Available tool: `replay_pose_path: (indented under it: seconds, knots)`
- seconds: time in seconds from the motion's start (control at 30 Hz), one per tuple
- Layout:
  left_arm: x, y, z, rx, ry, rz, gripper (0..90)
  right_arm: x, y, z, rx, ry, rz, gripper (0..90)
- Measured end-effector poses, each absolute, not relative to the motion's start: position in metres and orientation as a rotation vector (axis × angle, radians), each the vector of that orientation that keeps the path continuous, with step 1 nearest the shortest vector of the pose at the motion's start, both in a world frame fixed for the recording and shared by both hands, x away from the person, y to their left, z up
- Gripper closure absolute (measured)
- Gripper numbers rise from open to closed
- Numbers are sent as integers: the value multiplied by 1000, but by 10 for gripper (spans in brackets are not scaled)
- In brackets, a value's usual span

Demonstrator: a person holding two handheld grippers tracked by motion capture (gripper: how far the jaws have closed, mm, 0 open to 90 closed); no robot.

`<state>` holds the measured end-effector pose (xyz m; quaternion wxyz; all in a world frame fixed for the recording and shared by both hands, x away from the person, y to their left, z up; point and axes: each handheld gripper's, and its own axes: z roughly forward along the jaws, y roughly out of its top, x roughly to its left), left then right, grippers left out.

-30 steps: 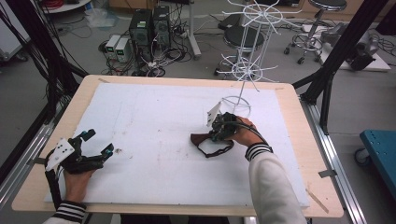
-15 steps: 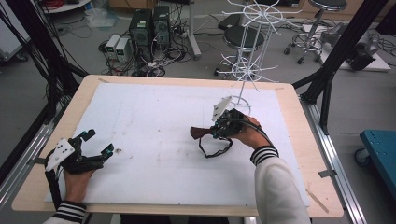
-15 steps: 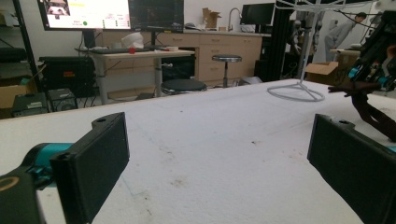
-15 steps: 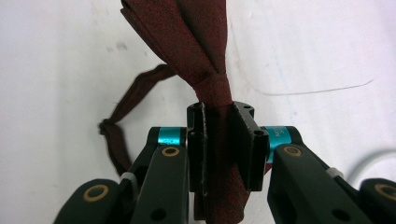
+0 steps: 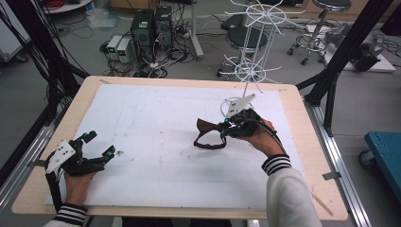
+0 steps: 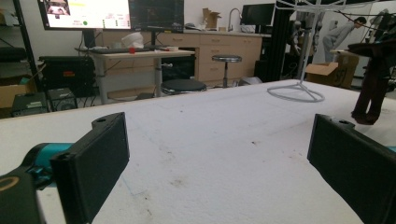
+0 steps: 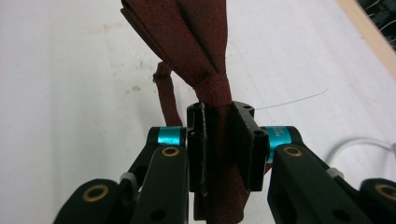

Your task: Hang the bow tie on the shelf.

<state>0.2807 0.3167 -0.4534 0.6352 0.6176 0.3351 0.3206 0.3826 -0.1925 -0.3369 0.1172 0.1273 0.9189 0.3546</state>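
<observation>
— What's the setting?
— A workshop floor with computer towers [image 5: 151, 28], stools [image 5: 246, 38] and cables behind a wooden table [image 5: 312, 156] covered by a white sheet [image 5: 156, 118]. A white wire rack [image 5: 253, 52] stands at the table's far edge.

— Where is the dark red bow tie?
— The bow tie [image 5: 206, 126] is right of the sheet's centre, held by the right gripper [image 5: 226, 129]. Its strap [image 5: 208, 143] loops down onto the sheet.

— How is it held?
— In the right gripper view the jaws are pressed onto the fabric just below the knot [image 7: 215, 91], with the bow fanning out above.

— And the other one?
— The left gripper [image 5: 97, 146] rests near the sheet's left front corner, held by the left hand [image 5: 78, 182]. Its jaws are spread wide with bare sheet between them. A small dark speck [image 5: 118, 152] lies just beside it.
</observation>
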Motion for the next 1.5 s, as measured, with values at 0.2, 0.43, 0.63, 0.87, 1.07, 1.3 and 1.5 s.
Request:
replay_pose_path:
  seconds: [0.2,0.43,0.63,0.87,1.07,1.3,1.5]
  knots:
    - [281,317,-453,1410,765,732,60,373,-210,-334,464,2612,1144,767]
    - [281,316,-453,1409,765,733,60,364,-227,-327,538,2520,1252,767]
    - [280,316,-453,1416,761,735,60,354,-245,-317,624,2409,1353,767]
    - [280,316,-453,1416,761,735,60,346,-265,-309,706,2298,1432,766]
    - [280,316,-453,1416,761,736,60,342,-275,-305,755,2225,1476,766]
    - [280,316,-453,1416,761,736,60,338,-285,-299,794,2132,1510,766]
    - [280,316,-453,1417,761,736,60,337,-293,-295,820,2072,1527,766]
